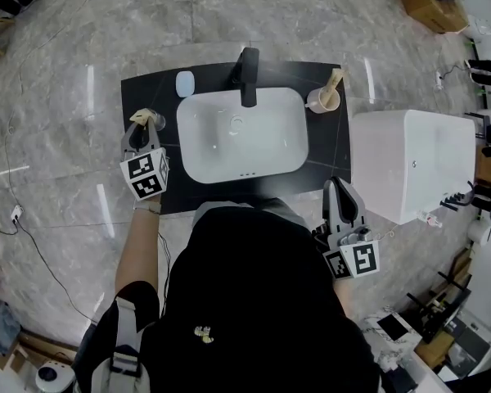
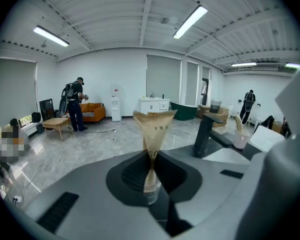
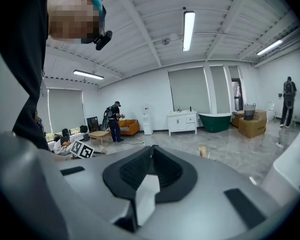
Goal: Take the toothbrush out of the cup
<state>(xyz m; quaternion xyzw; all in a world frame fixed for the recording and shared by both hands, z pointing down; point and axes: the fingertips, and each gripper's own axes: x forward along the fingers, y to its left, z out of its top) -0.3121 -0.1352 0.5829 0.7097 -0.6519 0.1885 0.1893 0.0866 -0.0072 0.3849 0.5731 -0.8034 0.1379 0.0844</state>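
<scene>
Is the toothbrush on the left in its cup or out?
In. The paper-wrapped toothbrush stands upright, its lower end inside the clear cup, with the left gripper shut on it.

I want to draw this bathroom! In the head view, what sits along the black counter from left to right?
The left gripper pinching the wrapped toothbrush → pale blue oval object → black faucet → beige cup.

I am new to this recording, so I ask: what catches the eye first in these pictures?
The white sink in its black counter fills the middle of the head view, a black faucet behind it. At the counter's left end, the left tool is closed on a toothbrush in tan paper that stands in a clear cup. The right tool hangs shut and empty by the front right corner.
</scene>
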